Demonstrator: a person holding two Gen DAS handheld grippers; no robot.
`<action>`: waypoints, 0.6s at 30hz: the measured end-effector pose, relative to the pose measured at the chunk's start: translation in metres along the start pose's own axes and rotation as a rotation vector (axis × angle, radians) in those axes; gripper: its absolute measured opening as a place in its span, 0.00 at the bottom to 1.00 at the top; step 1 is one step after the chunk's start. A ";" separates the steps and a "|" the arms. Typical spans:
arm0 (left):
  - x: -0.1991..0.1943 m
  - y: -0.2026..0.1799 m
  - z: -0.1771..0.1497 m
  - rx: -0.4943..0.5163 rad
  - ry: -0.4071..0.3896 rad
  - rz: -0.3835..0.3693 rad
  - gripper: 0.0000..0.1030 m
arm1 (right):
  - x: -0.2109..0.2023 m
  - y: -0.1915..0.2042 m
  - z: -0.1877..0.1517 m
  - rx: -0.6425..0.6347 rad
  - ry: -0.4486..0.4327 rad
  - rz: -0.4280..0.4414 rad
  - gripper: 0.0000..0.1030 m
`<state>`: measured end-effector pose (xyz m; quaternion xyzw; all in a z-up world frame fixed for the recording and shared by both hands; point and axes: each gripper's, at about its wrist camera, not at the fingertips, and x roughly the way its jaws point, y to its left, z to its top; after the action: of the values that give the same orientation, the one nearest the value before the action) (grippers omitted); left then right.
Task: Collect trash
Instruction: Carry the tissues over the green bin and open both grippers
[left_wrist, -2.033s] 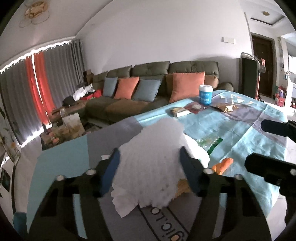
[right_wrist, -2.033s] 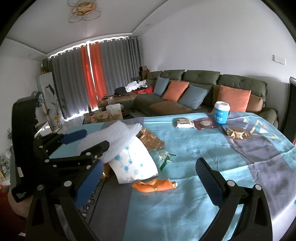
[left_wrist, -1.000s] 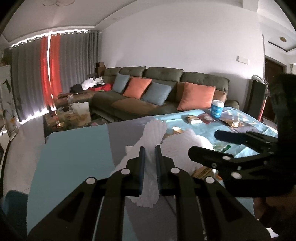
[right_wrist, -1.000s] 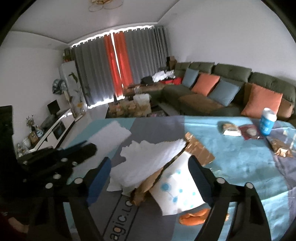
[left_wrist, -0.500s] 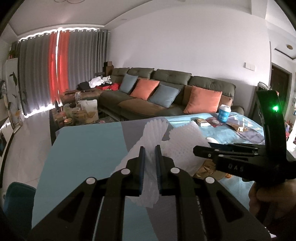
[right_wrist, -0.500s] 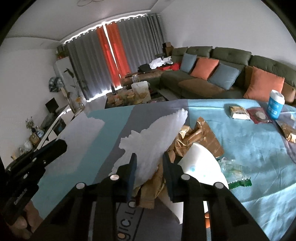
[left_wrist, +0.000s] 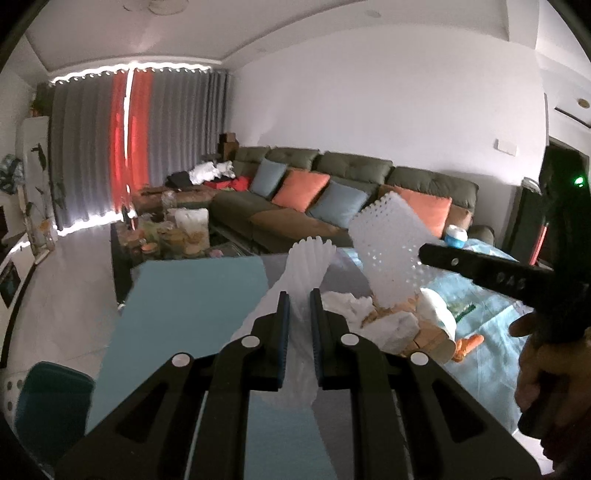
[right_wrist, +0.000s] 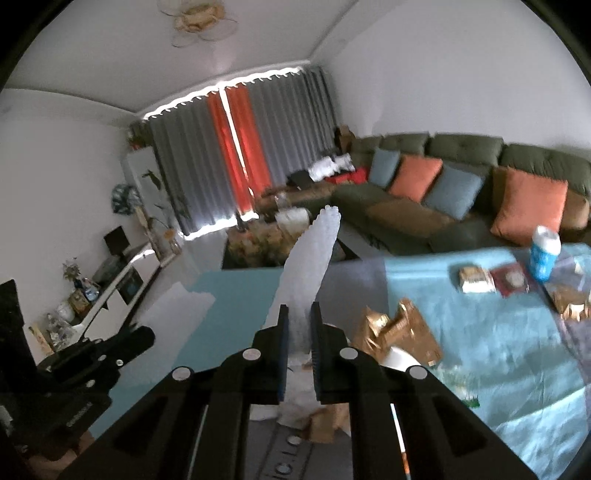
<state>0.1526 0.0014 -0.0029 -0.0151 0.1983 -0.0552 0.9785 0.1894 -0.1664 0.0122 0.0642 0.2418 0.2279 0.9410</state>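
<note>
My left gripper (left_wrist: 299, 295) is shut on a white foam sheet (left_wrist: 308, 254) that sticks up between its pads, above the table's teal and grey cloth (left_wrist: 192, 295). To its right, my right gripper (left_wrist: 428, 253) holds a second, perforated foam sheet (left_wrist: 388, 243) lifted over the trash pile. In the right wrist view that gripper (right_wrist: 297, 310) has its jaws closing tight on this sheet (right_wrist: 310, 258). The left gripper (right_wrist: 146, 338) is at lower left with its sheet (right_wrist: 177, 310). Below lie crumpled tissue (left_wrist: 351, 306), gold-brown wrapper (right_wrist: 399, 332), a white paper cup (left_wrist: 436, 310) and orange peel (left_wrist: 469, 341).
A blue cup (right_wrist: 545, 254) and snack packets (right_wrist: 476, 280) sit at the table's far end. A green sofa (left_wrist: 332, 192) with cushions runs behind. A teal bin (left_wrist: 51, 398) stands on the floor at lower left. A hand (left_wrist: 535, 369) grips the right gripper's handle.
The right gripper went from wide open around the foam sheet to shut on it and lifted it off the pile. The left gripper kept its sheet and drifted away from the pile.
</note>
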 end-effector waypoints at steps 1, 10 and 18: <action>-0.006 0.003 0.002 -0.006 -0.010 0.008 0.11 | -0.005 0.005 0.003 -0.011 -0.016 0.006 0.09; -0.061 0.034 0.007 -0.029 -0.076 0.138 0.11 | -0.022 0.063 0.011 -0.151 -0.068 0.100 0.09; -0.107 0.083 -0.005 -0.082 -0.077 0.313 0.11 | -0.004 0.128 0.003 -0.279 -0.029 0.235 0.09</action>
<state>0.0613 0.0956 0.0290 -0.0262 0.1627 0.1066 0.9805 0.1363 -0.0548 0.0459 -0.0358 0.1851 0.3668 0.9110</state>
